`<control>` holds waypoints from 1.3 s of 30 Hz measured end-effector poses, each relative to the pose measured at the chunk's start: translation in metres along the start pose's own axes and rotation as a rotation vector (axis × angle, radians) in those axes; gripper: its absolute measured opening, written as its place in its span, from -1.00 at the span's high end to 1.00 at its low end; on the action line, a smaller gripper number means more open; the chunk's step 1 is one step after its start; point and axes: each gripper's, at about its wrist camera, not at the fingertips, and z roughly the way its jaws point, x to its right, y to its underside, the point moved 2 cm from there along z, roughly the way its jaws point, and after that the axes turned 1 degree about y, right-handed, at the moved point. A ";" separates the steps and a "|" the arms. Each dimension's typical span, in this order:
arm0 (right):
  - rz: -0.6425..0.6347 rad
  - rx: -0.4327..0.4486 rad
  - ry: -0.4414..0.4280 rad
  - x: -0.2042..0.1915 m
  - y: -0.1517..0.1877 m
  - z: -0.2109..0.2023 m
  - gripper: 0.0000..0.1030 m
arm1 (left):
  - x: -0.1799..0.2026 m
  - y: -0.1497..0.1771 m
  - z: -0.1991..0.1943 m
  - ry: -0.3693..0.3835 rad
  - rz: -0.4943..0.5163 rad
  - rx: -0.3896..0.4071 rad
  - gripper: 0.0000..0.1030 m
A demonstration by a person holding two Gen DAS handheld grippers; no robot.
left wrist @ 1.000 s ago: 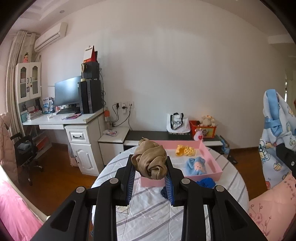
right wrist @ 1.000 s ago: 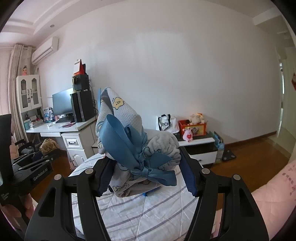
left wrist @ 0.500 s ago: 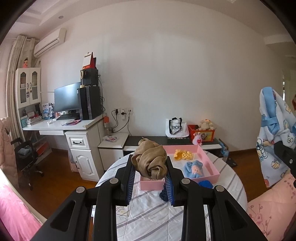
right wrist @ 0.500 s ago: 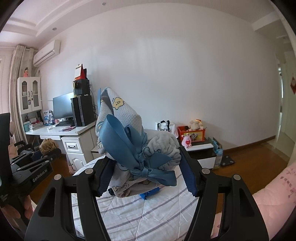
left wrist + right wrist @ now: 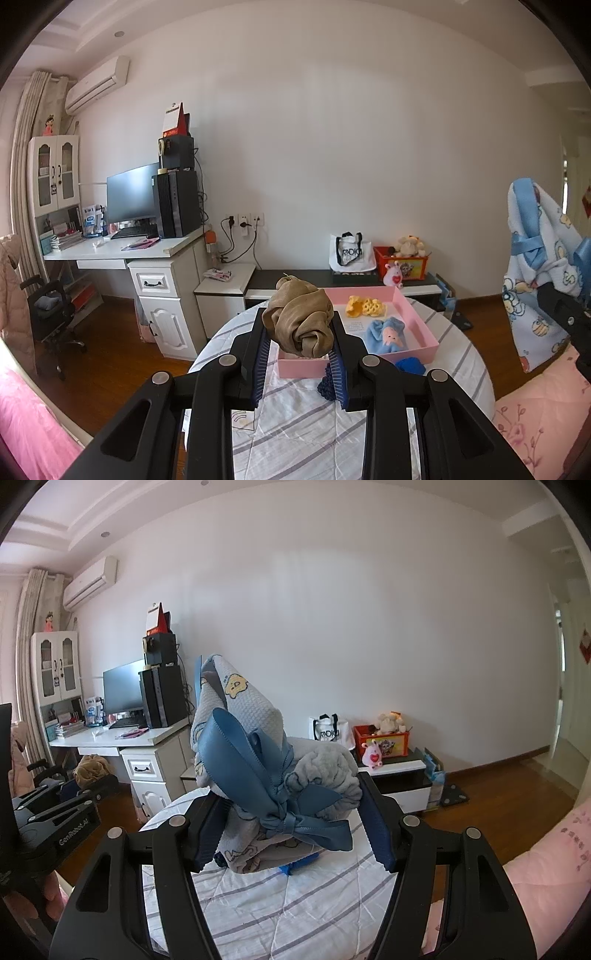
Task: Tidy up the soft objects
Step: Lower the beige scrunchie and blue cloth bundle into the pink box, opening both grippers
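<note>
Left wrist view: left hand-held gripper (image 5: 299, 345) pinches a knotted brown cloth (image 5: 300, 320) between its blue pads, jaws drawn close on it; the cloth is held clear above the near edge of the pink tray (image 5: 424, 334).
Right wrist view: right hand-held gripper (image 5: 293, 829) clamps a bundled blue blanket (image 5: 258, 746), jaws standing fairly wide around the bulk; both pads press on the fabric.
Blanket detail: cartoon print, tied with a blue satin ribbon (image 5: 258, 771) knotted in a bow at the near face; the top of the bundle rises well above the fingers.
Blanket in left wrist view: seen at the far right edge, raised above the desk (image 5: 295, 424).
Desk: round, covered by a white cloth with grey stripes.
Tray contents: yellow knitted piece (image 5: 364, 306) at the far side; light blue plush (image 5: 386, 334) toward the near right.
Loose items: blue knitted item (image 5: 410, 365) on the desk just beside the tray's near right corner; a dark blue one (image 5: 327, 384) partly hidden behind the left gripper's right finger.
Left gripper in right wrist view: visible at the left edge, brown cloth at its tip.
Background: computer workstation (image 5: 122, 251) at the far left, low cabinet (image 5: 295, 277) along the wall.
</note>
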 end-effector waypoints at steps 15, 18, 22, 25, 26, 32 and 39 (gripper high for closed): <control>0.053 -0.151 -0.013 0.011 0.022 0.076 -0.22 | 0.006 -0.008 0.076 0.010 0.043 -0.115 0.49; 0.075 -0.196 -0.020 0.014 0.029 0.101 -0.22 | 0.011 -0.017 0.106 0.019 0.053 -0.148 0.49; 0.075 -0.247 -0.007 0.015 0.033 0.132 -0.22 | 0.012 -0.030 0.146 0.028 0.064 -0.189 0.49; 0.074 -0.282 -0.010 0.015 0.034 0.155 -0.22 | 0.010 -0.039 0.182 0.021 0.069 -0.218 0.49; 0.072 -0.292 -0.008 0.015 0.034 0.163 -0.22 | 0.011 -0.042 0.192 0.020 0.070 -0.228 0.49; 0.047 -0.331 -0.011 0.007 0.030 0.198 -0.22 | 0.012 -0.061 0.260 0.030 0.073 -0.300 0.48; 0.017 -0.385 -0.022 -0.007 0.026 0.247 -0.22 | 0.013 -0.089 0.340 0.058 0.088 -0.365 0.46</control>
